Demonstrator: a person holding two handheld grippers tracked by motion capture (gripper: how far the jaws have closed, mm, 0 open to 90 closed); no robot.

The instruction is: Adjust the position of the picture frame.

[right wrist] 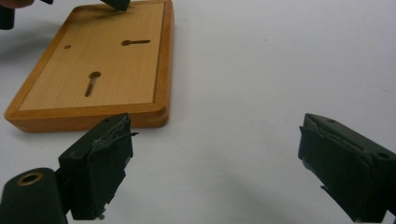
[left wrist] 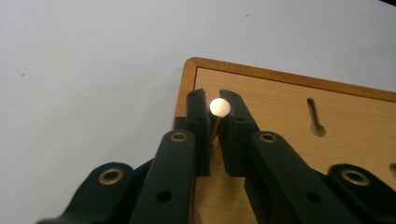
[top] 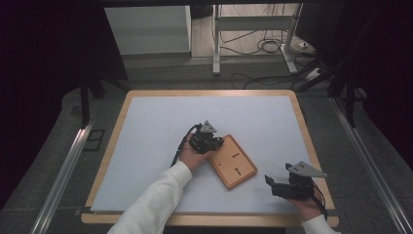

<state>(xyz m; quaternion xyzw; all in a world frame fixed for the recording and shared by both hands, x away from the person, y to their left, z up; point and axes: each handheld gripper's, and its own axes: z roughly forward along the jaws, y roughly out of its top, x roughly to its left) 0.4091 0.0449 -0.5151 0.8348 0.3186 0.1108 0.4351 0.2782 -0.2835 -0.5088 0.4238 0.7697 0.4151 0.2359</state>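
A flat wooden board (top: 234,163) with two keyhole slots lies on the white table mat (top: 156,126). My left gripper (top: 216,143) is at the board's near-left corner, shut on a small brass peg (left wrist: 220,108) that stands upright between its jaws over the board (left wrist: 289,121). The peg's round top faces the left gripper view's camera. My right gripper (top: 269,181) hovers low near the table's front right edge, open, with bare mat between its jaws (right wrist: 212,177). The board (right wrist: 102,70) lies ahead and to the left in the right gripper view.
The mat sits on a wood-rimmed table (top: 311,141). Beyond the far edge are a metal stand (top: 216,39), cables on the floor (top: 263,46) and a white cabinet (top: 146,29). Metal rails (top: 63,170) run along both sides.
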